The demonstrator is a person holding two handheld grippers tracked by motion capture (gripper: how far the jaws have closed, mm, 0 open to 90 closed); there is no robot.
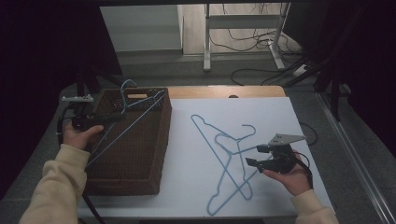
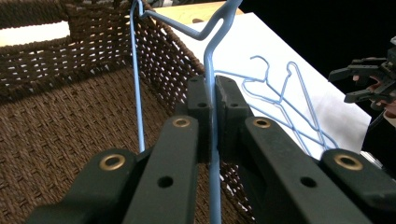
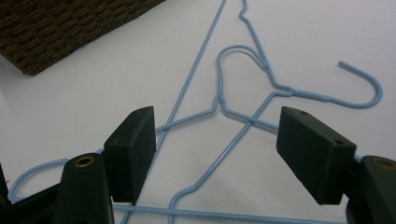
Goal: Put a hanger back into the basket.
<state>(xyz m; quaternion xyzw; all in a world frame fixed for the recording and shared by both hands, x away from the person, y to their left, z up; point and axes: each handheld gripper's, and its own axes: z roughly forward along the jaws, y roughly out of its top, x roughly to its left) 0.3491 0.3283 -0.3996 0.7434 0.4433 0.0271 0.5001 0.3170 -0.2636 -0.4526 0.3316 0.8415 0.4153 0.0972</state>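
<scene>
My left gripper (image 1: 120, 116) (image 2: 212, 93) is shut on the wire of a blue hanger (image 1: 140, 118) (image 2: 208, 60). It holds the hanger tilted over the brown woven basket (image 1: 135, 158) (image 2: 70, 130), with the hook near the basket's far wall. Two more blue wire hangers (image 1: 231, 161) (image 3: 280, 91) lie crossed on the white board (image 1: 196, 177). My right gripper (image 1: 256, 155) (image 3: 217, 126) hovers open just right of and above them. Its jaws stand wide on either side of the crossed wires without touching them.
The basket sits on the left part of the table, its right wall along the white board's left edge. A wooden table strip (image 1: 224, 91) runs behind the board. A small white bracket (image 1: 78, 98) sticks out at the far left.
</scene>
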